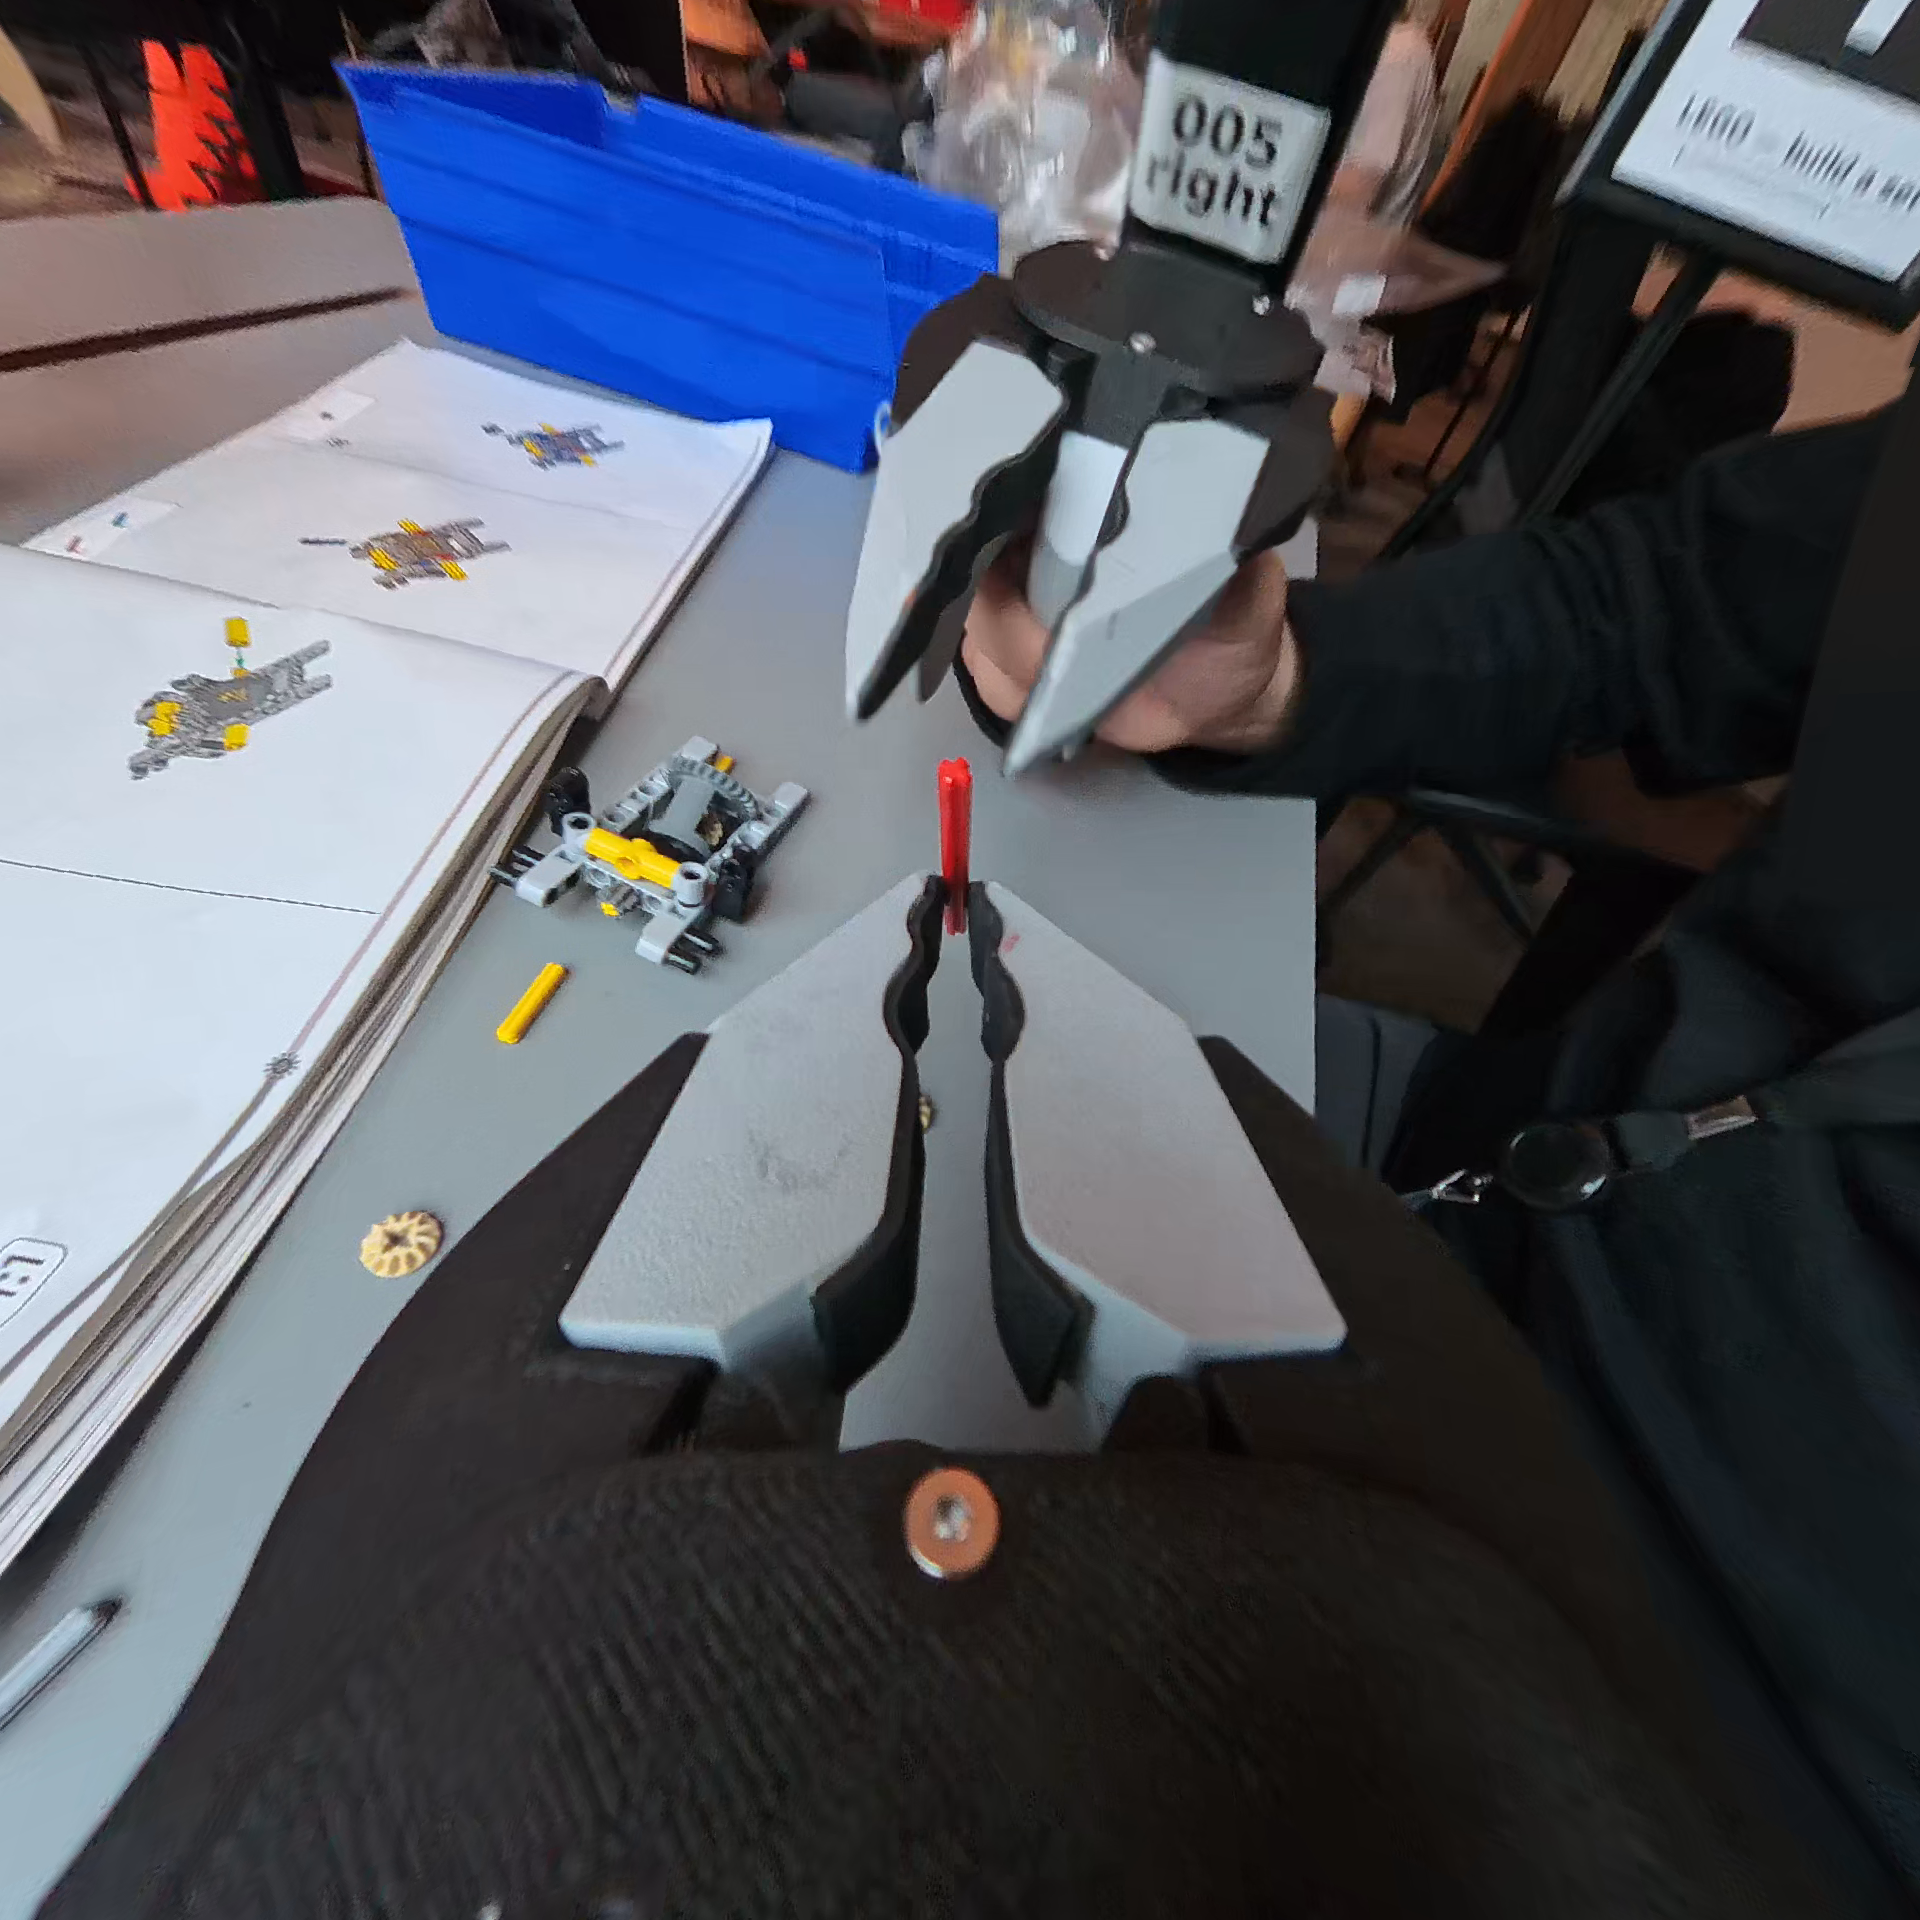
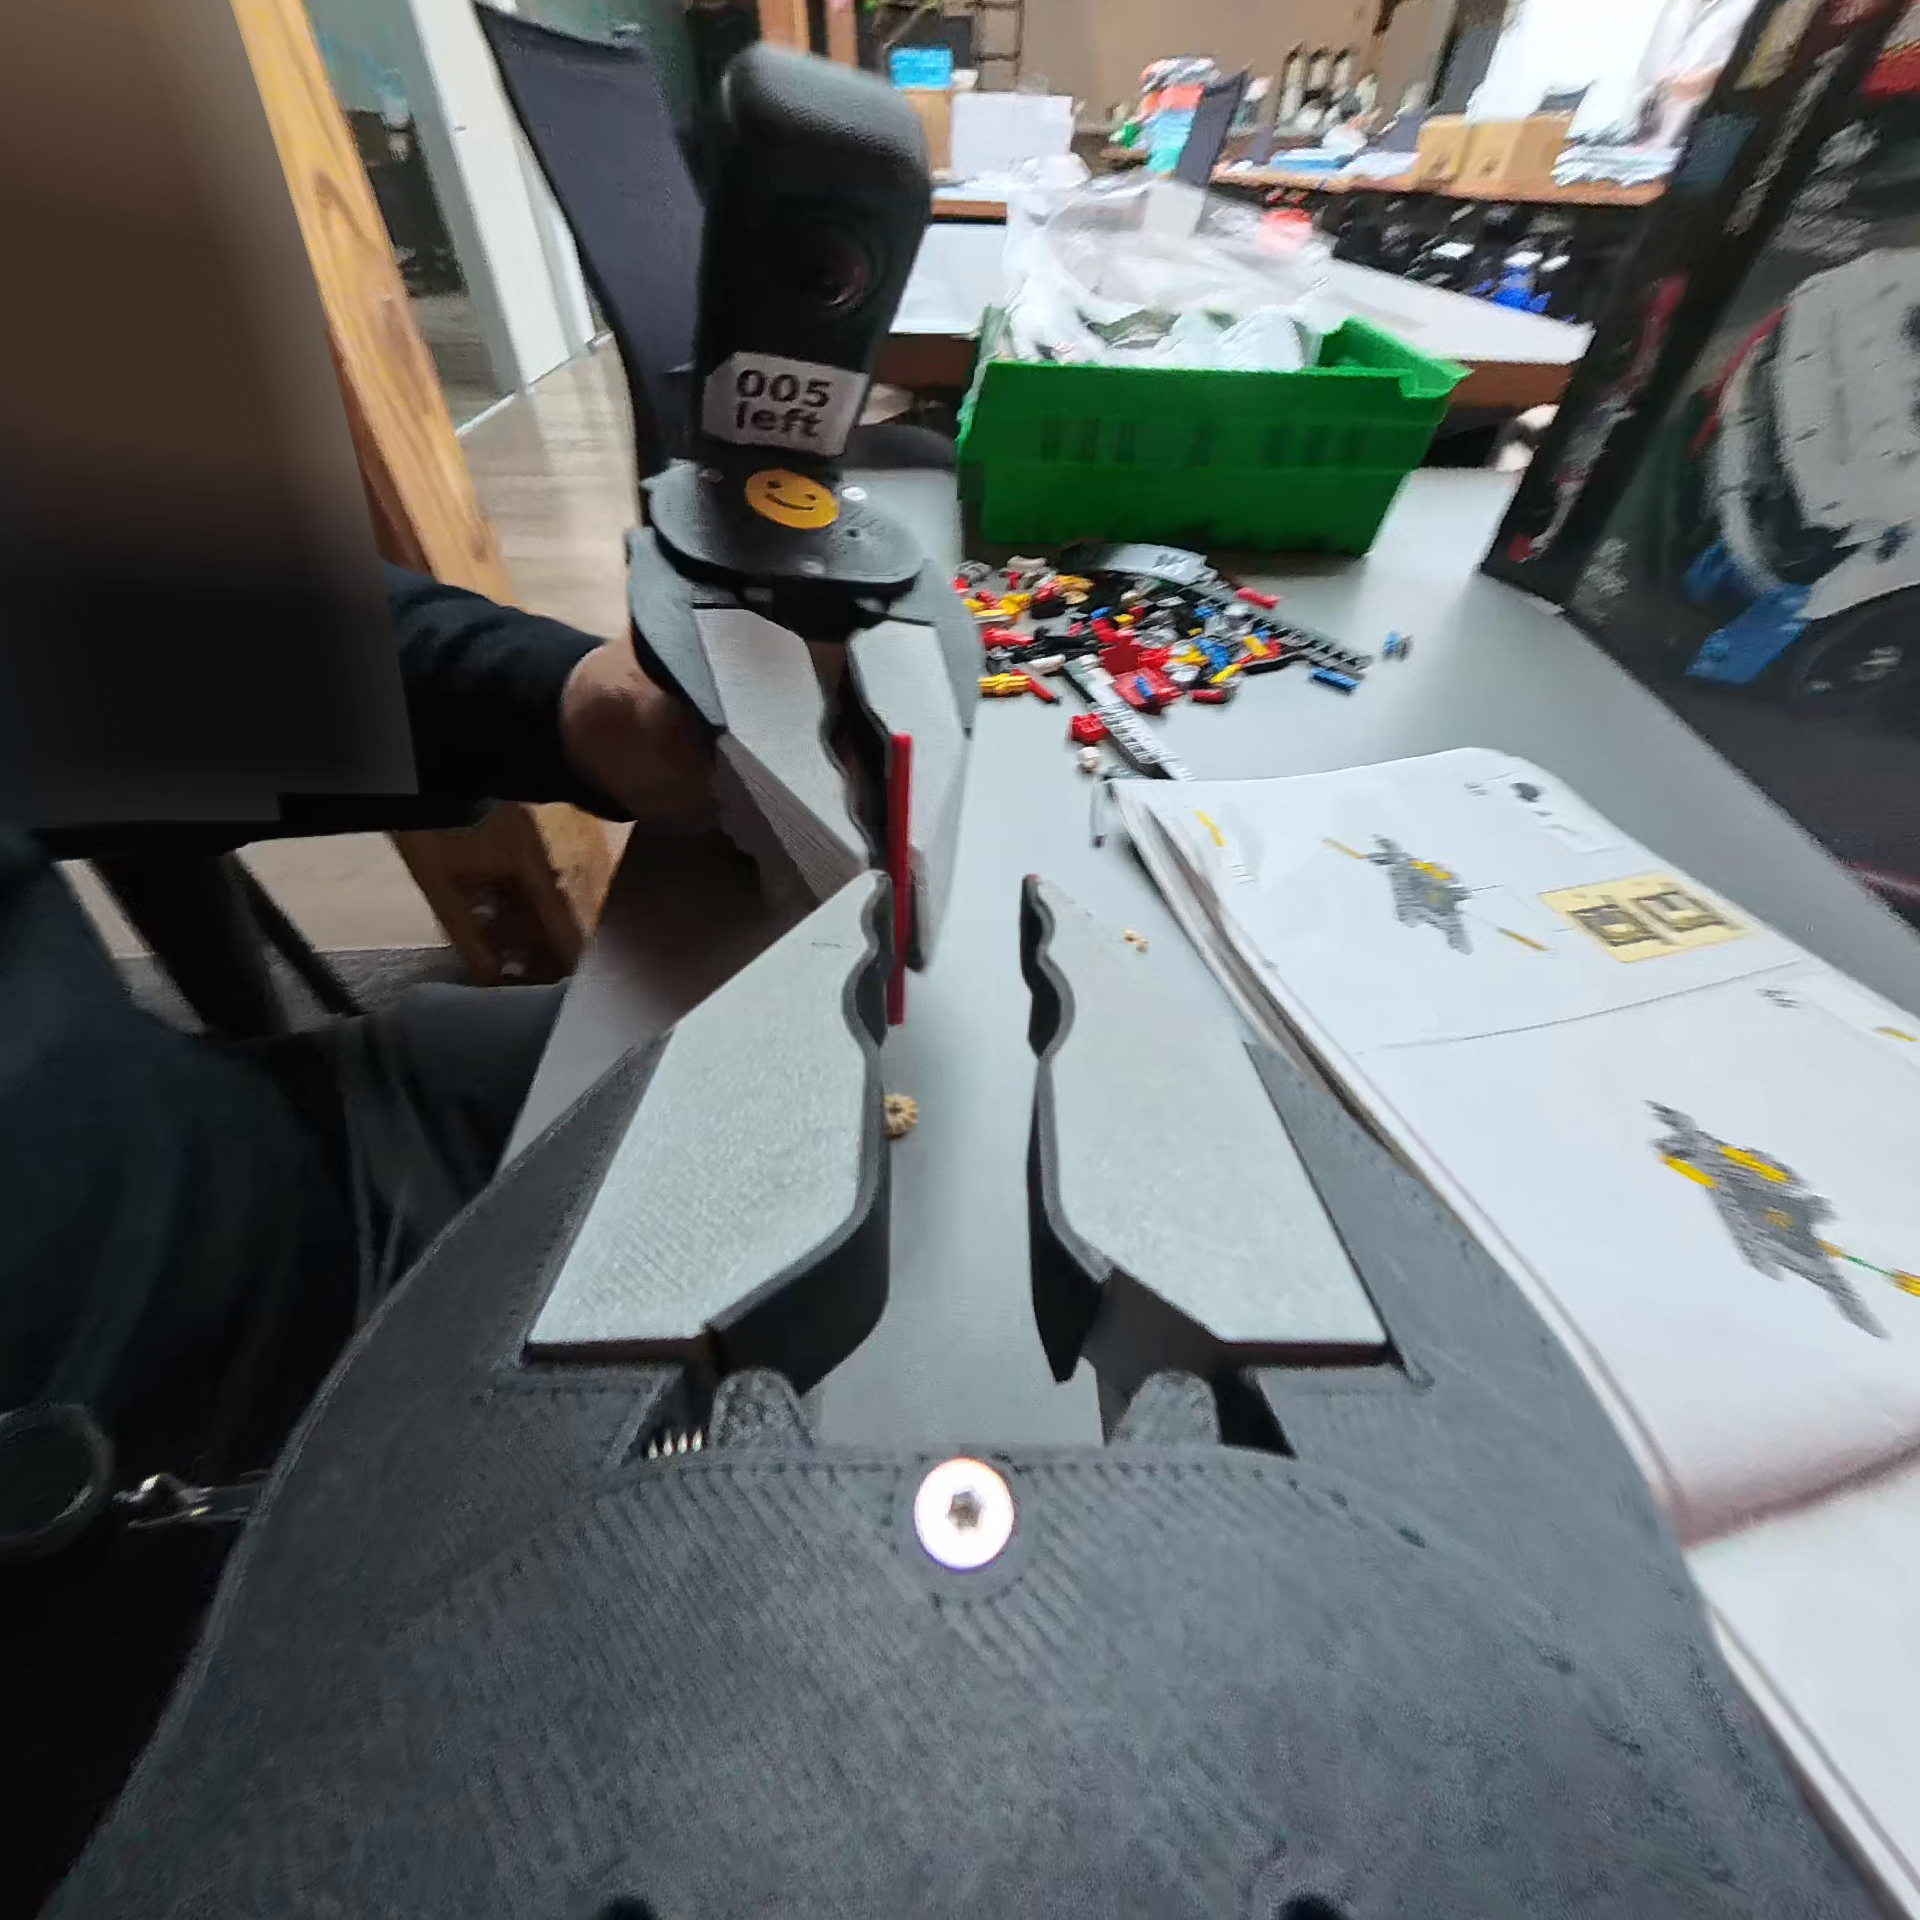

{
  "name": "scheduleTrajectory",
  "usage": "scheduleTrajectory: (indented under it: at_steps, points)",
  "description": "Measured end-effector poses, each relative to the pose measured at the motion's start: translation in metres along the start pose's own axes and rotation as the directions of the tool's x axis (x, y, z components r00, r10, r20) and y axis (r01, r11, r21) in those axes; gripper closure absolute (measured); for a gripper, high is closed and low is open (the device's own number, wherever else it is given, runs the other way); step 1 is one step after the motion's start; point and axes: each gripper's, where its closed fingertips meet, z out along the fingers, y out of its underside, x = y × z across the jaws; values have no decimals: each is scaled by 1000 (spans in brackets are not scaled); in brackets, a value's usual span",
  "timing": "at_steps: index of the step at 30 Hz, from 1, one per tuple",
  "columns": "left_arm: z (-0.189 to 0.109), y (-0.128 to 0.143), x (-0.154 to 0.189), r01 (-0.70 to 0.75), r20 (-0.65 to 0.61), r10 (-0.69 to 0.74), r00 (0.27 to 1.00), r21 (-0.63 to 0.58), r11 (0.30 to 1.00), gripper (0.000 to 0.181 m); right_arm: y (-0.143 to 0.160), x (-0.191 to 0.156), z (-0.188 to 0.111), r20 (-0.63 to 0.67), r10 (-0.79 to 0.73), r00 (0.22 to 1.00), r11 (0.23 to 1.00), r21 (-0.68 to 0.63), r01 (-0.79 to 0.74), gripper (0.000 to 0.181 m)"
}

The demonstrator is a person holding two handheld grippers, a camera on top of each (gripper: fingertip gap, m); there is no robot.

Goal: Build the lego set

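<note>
One piece in play: a red axle point(image 1: 954, 844) is pinched at its lower end between the tips of the left gripper point(image 1: 954, 902), above the grey table point(image 1: 1143, 894).
Axle axis: its length is run straight out along the left fingers, toward 12 o'clock in the left wrist view; most of it is left bare beyond the tips.
Left gripper state: the jaws are drawn narrow and closed on the axle, nothing else being held.
Right gripper bearing: the right gripper point(image 1: 935, 743) is seen at about 12 to 1 o'clock from the axle's free end, close but apart from it, its tips pointed down toward that end.
Right gripper state: its jaws are spread moderately wide and nothing is held between them.
Same relation from the right: in the right wrist view the axle point(image 2: 898, 883) is found at 11 o'clock, beside the left-hand fingertip point(image 2: 868, 935); whether they touch cannot be told.
Nearer hand: the right is judged nearer the free end, so a handover or regrip is suggested.
Assembly: the grey and yellow build point(image 1: 655, 852) is lain at 9 o'clock from the axle, well apart, beside the open instruction book point(image 1: 312, 831).
Loose parts: a yellow pin point(image 1: 531, 1002) and a tan gear point(image 1: 401, 1243) are lain at 8 o'clock.
</note>
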Motion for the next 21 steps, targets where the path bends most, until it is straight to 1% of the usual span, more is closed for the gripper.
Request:
scheduleTrajectory:
  at_steps: [2,3,6,11,14,16,18,20,21]
  points:
    - [-8,-7,-4,21,3,-22,1000,63,998,180,-3,14,-13,-82,-32,996,999,21,34,162]
    - [-12,-10,-5,29,0,-29,1000,89,996,180,-4,17,-17,-92,-46,995,999,23,48,161]
    - [-17,-15,-5,45,-17,-43,999,132,990,179,10,16,-16,-63,-58,996,998,-44,55,159]
    - [-17,-21,1,45,-54,-36,998,176,983,179,23,-10,9,32,-61,998,991,-118,65,157]
    - [-14,-23,7,57,-87,-42,995,185,981,179,29,-11,18,-2,-99,995,982,-160,98,165]
    - [-12,-24,10,60,-96,-42,994,193,979,179,29,-15,19,17,-101,995,981,-164,102,166]
    - [-10,-25,12,54,-93,-36,995,199,979,180,24,-20,18,36,-92,995,986,-135,96,166]
    - [-8,-25,14,47,-92,-29,995,201,979,180,20,-19,15,28,-90,996,989,-116,92,173]
    - [-8,-26,14,44,-85,-26,996,209,977,180,20,-19,15,28,-88,996,989,-113,91,173]
